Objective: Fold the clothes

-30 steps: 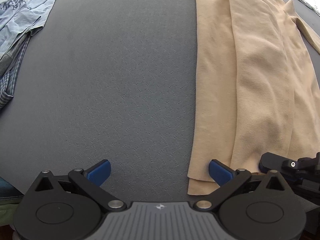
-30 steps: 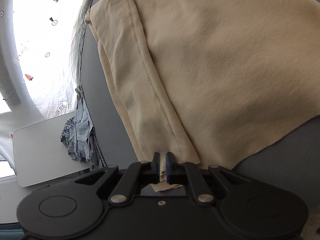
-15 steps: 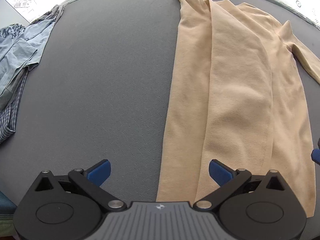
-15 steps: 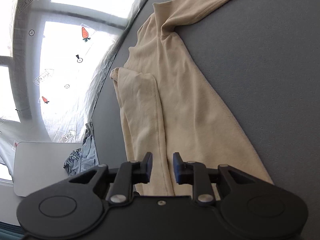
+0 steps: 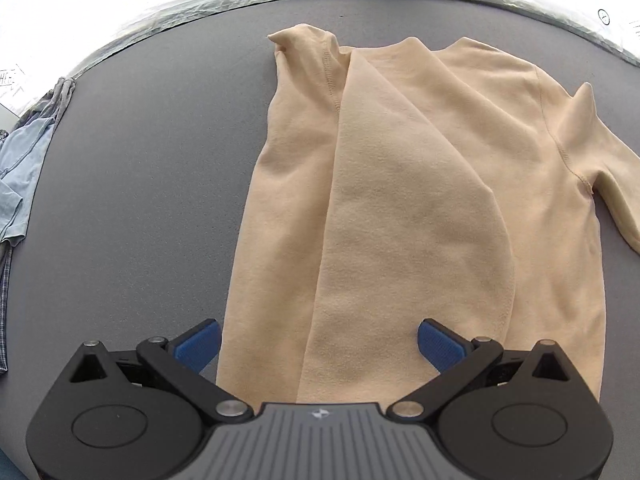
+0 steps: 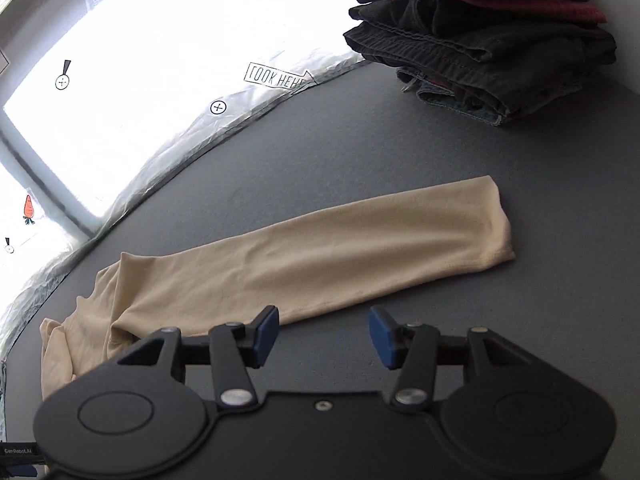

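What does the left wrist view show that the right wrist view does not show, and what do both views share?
Only the left wrist view shows the beige top's body with one side folded over, a light blue garment at the left edge, and the open left gripper.

Only the right wrist view shows the full beige sleeve laid out flat, a stack of dark folded clothes, and the right gripper, whose jaws have just been opening and hold nothing.

Both show the grey table and the same beige top.

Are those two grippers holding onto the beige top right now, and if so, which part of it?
Neither. The left gripper is open above the beige top. The right gripper, whose jaws have just been opening, is empty, near the outstretched sleeve.
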